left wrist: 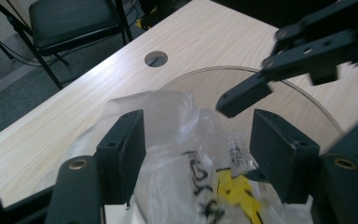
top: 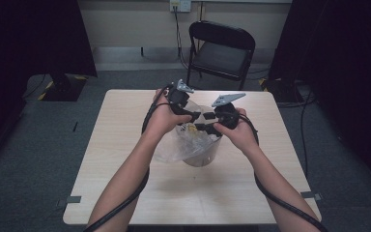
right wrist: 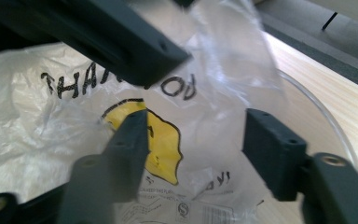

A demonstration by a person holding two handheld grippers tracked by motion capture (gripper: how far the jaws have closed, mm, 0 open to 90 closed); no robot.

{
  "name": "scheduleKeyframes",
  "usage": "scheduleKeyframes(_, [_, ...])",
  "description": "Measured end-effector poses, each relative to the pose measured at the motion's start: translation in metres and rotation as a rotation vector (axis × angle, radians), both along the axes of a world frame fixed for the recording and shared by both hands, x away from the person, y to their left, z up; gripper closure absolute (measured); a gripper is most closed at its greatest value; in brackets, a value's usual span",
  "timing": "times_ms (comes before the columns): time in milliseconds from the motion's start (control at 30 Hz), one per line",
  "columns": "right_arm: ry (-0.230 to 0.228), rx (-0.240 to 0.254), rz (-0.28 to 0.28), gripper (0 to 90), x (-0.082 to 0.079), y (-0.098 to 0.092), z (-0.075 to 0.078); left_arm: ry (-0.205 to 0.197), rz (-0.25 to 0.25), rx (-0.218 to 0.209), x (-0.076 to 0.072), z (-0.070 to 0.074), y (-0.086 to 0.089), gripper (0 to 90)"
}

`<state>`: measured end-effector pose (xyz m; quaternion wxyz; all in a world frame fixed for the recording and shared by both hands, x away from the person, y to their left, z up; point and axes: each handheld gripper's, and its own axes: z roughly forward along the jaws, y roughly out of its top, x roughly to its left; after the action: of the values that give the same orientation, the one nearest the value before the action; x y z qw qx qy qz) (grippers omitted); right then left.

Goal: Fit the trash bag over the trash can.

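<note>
A clear round container stands mid-table, and a thin plastic bag with black lettering and a yellow print hangs into it and over its left side. Both grippers meet just above its mouth. My left gripper is open, with bag film loose between its pads. Facing it from the right, my right gripper is also open over the printed bag, its pads clear of the film. One right fingertip reaches in over the container rim.
The pale wooden table has a cable hole near the far side. A black folding chair stands behind the table. Cables trail from both grippers along the forearms. Dark curtains flank the room.
</note>
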<state>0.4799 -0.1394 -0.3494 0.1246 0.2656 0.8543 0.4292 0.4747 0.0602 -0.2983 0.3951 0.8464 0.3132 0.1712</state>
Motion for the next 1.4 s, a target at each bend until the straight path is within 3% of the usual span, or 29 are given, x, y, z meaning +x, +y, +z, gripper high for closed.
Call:
scheduleKeyframes(67, [-0.014,-0.06,-0.001,49.3,0.001,0.009,0.001,-0.012,0.0,-0.012,-0.005,0.005,0.009,34.6])
scheduleKeyframes(133, [0.007,-0.082,0.016,51.4,0.001,0.013,0.0,-0.021,0.004,-0.015,-0.009,0.008,0.02,34.5])
scheduleKeyframes(300, [0.016,-0.175,0.001,56.1,0.003,0.01,-0.004,-0.029,0.069,-0.042,-0.019,0.009,0.054,34.1])
scheduleKeyframes(400, [0.03,-0.175,-0.015,56.9,0.002,0.003,-0.005,-0.017,0.089,-0.052,-0.026,0.003,0.07,34.0])
scheduleKeyframes(500, [0.023,-0.14,-0.038,52.9,-0.001,-0.004,-0.002,0.01,0.089,-0.069,-0.032,-0.006,0.082,36.3])
scheduleKeyframes(667, [-0.003,-0.096,-0.056,46.0,-0.009,-0.003,0.007,0.096,0.074,-0.133,-0.039,-0.026,0.094,48.8])
scheduleKeyframes(733, [-0.021,-0.096,-0.055,43.8,-0.012,0.0,0.012,0.124,0.073,-0.128,-0.041,-0.033,0.093,55.4])
scheduleKeyframes(867, [-0.03,-0.065,-0.052,41.2,-0.016,0.004,0.019,0.133,0.067,-0.171,-0.042,-0.039,0.088,54.4])
scheduleKeyframes(1033, [-0.047,-0.03,-0.064,37.3,-0.019,0.006,0.027,0.113,0.019,-0.201,-0.045,-0.037,0.064,54.2])
scheduleKeyframes(1133, [-0.049,0.002,-0.073,36.8,-0.019,0.005,0.031,0.123,-0.008,-0.226,-0.044,-0.038,0.047,54.1])
scheduleKeyframes(1300, [-0.044,0.046,-0.092,35.9,-0.018,0.004,0.039,0.12,-0.025,-0.232,-0.04,-0.044,0.026,52.6])
scheduleKeyframes(1400, [-0.05,0.057,-0.088,35.9,-0.018,0.004,0.044,0.093,-0.029,-0.209,-0.038,-0.045,0.017,50.7])
